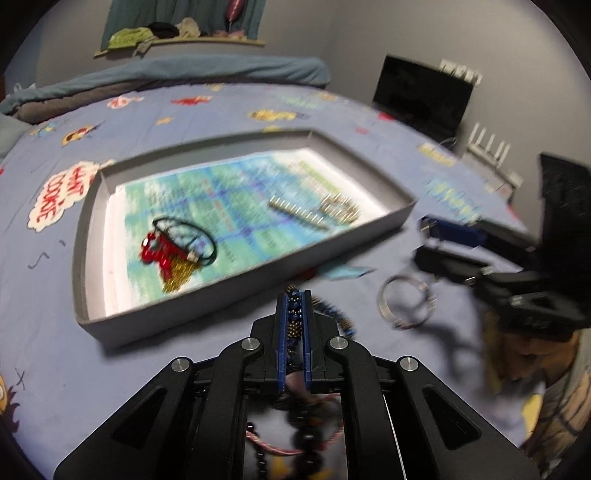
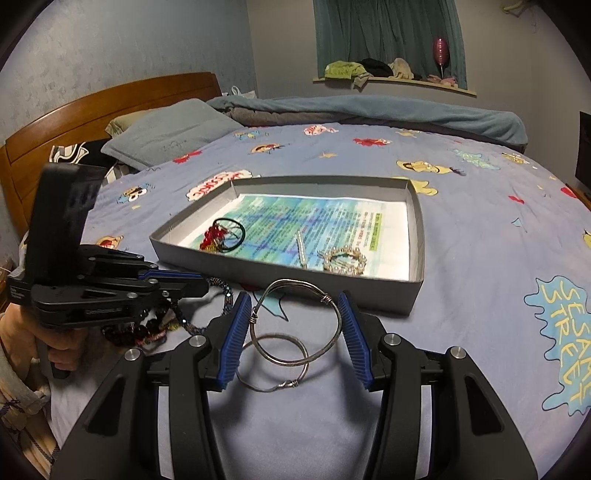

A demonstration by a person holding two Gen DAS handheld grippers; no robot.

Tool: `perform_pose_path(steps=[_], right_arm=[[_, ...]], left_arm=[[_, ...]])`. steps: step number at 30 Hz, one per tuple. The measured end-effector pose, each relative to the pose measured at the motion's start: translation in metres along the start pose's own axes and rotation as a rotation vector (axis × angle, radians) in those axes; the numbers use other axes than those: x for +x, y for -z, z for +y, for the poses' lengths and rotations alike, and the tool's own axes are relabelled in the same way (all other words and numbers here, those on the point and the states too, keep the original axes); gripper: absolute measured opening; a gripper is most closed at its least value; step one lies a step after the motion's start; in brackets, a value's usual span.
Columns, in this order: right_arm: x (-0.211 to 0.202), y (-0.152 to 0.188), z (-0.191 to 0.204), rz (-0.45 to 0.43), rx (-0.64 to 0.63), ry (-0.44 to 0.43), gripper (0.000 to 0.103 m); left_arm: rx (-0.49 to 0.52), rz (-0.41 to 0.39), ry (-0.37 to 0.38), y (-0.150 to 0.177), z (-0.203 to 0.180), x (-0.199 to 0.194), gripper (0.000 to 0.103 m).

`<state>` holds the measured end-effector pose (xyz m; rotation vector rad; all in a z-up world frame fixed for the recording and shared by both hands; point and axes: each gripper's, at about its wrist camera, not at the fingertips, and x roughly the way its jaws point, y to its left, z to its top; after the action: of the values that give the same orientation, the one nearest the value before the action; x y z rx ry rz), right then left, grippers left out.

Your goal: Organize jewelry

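A bed is covered by a blue cartoon-printed sheet (image 2: 461,258). A wooden headboard (image 2: 92,107) is seen behind a grey pillow (image 2: 173,136). A teal blanket (image 2: 388,110) is bunched along the far edge. Crumpled clothes (image 2: 369,68) are heaped on a wall shelf (image 2: 424,85) below green curtains (image 2: 388,33). A dark monitor (image 1: 423,99) is set against the wall.

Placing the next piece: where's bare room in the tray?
Free: the far half of the tray, and the middle strip between the black cord loop and gold bar. Crowded: the near-right corner around the pearl bracelet, and the near-left by the red charm.
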<state>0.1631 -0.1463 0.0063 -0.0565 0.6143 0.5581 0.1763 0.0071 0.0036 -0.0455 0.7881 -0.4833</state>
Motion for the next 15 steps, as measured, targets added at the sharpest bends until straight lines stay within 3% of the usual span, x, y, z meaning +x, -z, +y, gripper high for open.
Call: perform_pose_path(steps=[6,15], right_arm=[[0.004,-0.007,0.002,-0.009,-0.006,-0.003,0.049],[0.007,-0.023,0.0,-0.042,-0.002,-0.001,0.049]], left_arm=[[-0.009,-0.081,0.067,-0.009,-0.01,-0.022,0.008],[-0.024,-0.187,0.088,-0.023,-0.012,-0.046,0.008]])
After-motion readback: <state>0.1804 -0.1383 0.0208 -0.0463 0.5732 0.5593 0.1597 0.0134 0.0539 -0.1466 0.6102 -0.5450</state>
